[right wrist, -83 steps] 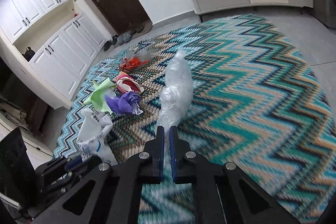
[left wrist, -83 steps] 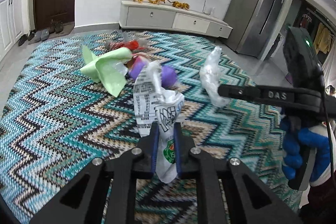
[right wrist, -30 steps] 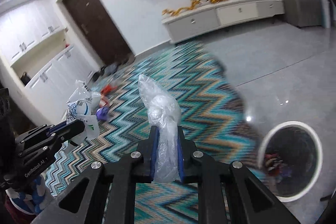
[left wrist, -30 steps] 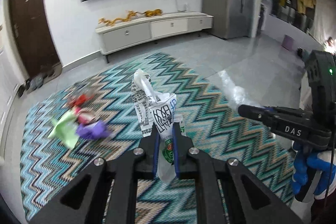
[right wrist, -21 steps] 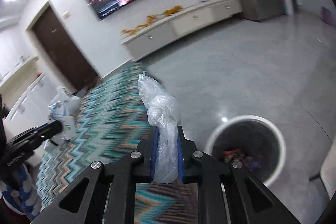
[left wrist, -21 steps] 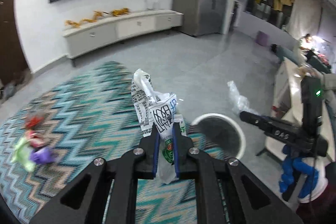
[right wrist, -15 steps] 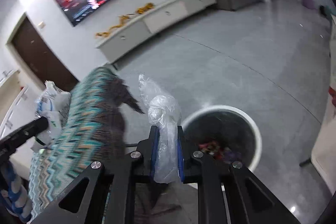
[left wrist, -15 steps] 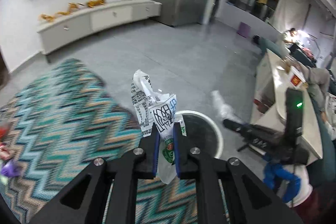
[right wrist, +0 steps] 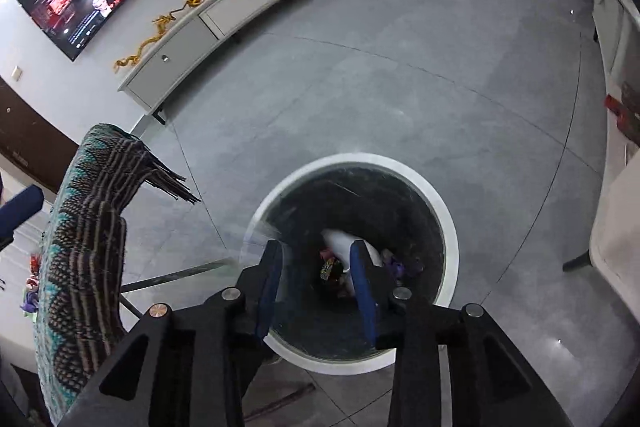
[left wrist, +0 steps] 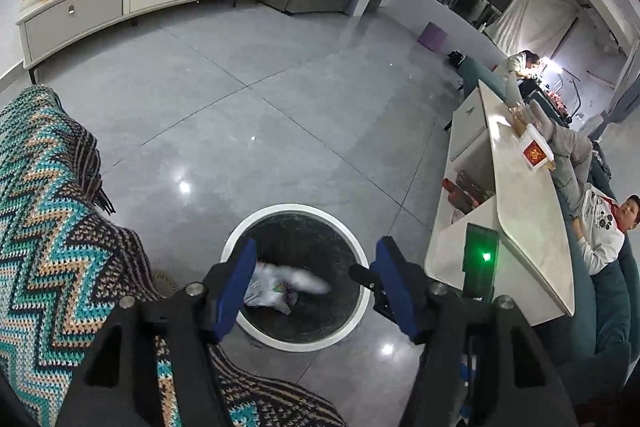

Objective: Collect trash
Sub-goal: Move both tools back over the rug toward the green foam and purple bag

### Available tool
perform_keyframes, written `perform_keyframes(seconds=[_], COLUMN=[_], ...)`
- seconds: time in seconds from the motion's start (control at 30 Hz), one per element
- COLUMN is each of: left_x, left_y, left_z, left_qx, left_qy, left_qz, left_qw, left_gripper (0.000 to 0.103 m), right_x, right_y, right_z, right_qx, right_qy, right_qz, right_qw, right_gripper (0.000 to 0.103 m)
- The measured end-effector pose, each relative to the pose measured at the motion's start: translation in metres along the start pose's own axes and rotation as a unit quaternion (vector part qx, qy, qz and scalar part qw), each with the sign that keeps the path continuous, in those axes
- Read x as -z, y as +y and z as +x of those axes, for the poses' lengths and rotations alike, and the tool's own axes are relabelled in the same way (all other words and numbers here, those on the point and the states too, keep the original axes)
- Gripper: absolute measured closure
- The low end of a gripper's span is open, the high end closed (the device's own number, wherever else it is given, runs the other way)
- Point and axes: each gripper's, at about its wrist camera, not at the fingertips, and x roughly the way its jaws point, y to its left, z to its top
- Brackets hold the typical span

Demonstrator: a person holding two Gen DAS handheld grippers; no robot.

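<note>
Now both opening tongs [left wrist: 314,283] [right wrist: 316,281] hang empty, trash [left wrist: 280,285] below in bin [left wrist: 240,235]

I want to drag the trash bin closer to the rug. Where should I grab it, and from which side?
Take the bin by its white rim, coming straight down, one finger inside and one outside. It stands upright with an open mouth, and its round body looks too wide for the fingers to span; the rim is the thin edge exposed.
</note>
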Motion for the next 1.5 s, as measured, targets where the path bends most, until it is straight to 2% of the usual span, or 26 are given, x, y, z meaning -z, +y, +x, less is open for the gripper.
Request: perform_keyframes(seconds=[0.13,0.27,0.47,0.7,0.9,1.03,1.27,1.5], left_x=[0.005,0.016,0.037,0.072,0.102,0.124,0.173,0.208], left_y=[0.003,0.005,0.026,0.077,0.106,0.130,0.183,0.237], left_z=[-0.005,-0.022,-0.059,-0.129,-0.186,-0.220,-0.273,-0.300], left_qx=[-0.009,-0.061,-0.146,-0.189,-0.237,-0.254,-0.295,-0.302], left_qy=[-0.006,-0.028,-0.068,-0.119,-0.148,-0.160,-0.178,-0.168], left_qz=[-0.003,0.007,0.014,-0.038,-0.065,-0.091,-0.141,-0.182], left_qw=[0.9999,0.9977,0.9868,0.9739,0.9580,0.9496,0.9282,0.9206], left_gripper=[0.043,0.043,0.043,0.043,0.043,0.043,0.043,0.043], right_x=[0.003,0.002,-0.002,0.000,0.013,0.029,0.061,0.079], right_y=[0.000,0.013,0.056,0.124,0.189,0.232,0.295,0.354], right_z=[-0.005,-0.017,-0.040,-0.069,-0.086,-0.086,-0.078,-0.050], right_qx=[0.008,0.012,-0.012,-0.053,-0.092,-0.113,-0.134,-0.147], right_qy=[-0.001,-0.013,-0.038,-0.065,-0.074,-0.062,-0.038,-0.008], right_qz=[-0.003,-0.021,-0.054,-0.116,-0.175,-0.218,-0.280,-0.332], right_qw=[1.000,1.000,0.998,0.990,0.977,0.967,0.950,0.932], right_gripper=[0.068,0.068,0.068,0.068,0.068,0.067,0.064,0.063])
